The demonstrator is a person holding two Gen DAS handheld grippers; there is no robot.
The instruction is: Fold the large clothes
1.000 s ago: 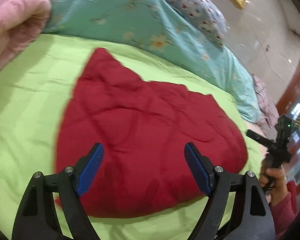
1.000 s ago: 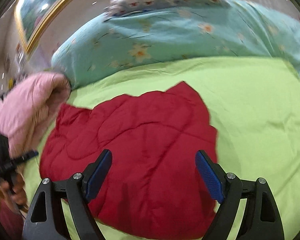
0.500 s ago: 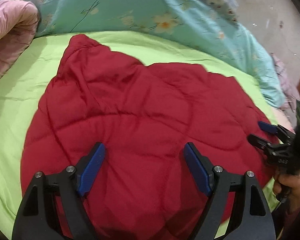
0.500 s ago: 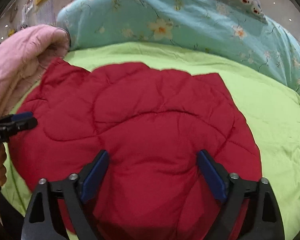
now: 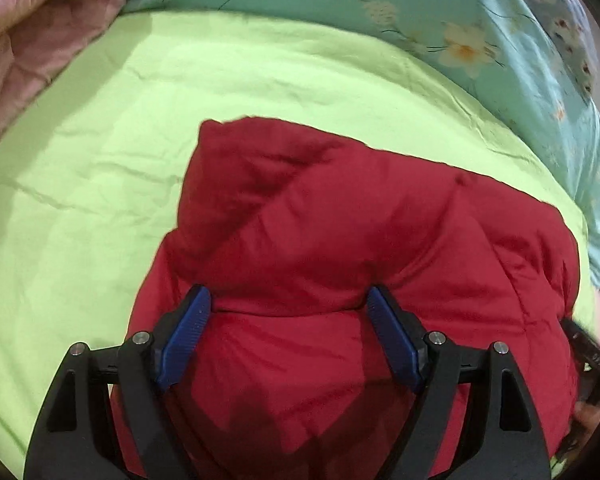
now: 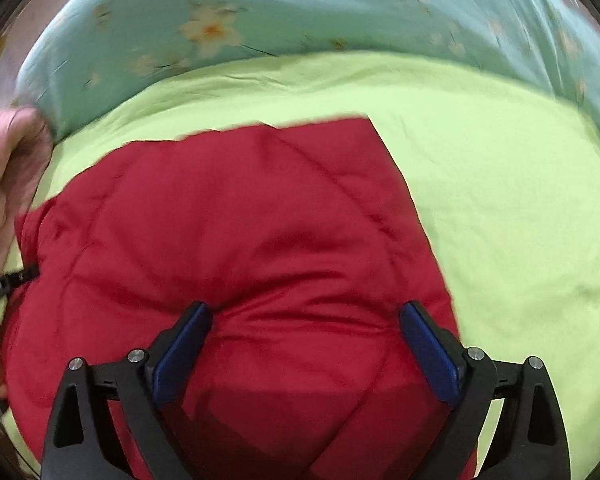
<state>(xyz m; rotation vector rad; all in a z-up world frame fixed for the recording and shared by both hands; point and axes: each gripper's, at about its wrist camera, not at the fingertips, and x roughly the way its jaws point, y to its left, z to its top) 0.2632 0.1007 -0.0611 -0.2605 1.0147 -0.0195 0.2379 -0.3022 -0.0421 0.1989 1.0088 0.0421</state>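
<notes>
A red quilted jacket [image 5: 360, 220] lies spread on a lime-green sheet [image 5: 140, 120]. My left gripper [image 5: 288, 304] stands wide over its near left part. The blue fingertips [image 5: 198, 312] rest against the puffy cloth, which bulges between them with no grip on it. In the right wrist view the same jacket [image 6: 240, 220] fills the middle. My right gripper [image 6: 306, 320] is low over its near right part, jaws opening, with a swell of red cloth between the pads and none of it pinched. Each gripper shows at the edge of the other's view.
A teal floral quilt [image 5: 380, 8] is piled along the far side of the bed, with a patterned pillow [image 5: 560, 12] behind it. A pink padded garment [image 5: 32, 40] lies at the far left. Bare green sheet [image 6: 500, 200] stretches to the right of the jacket.
Both grippers have come down and closer to the jacket, which now fills more of each view. The right jaws have spread a little wider. The fingertips now reach the cloth.
</notes>
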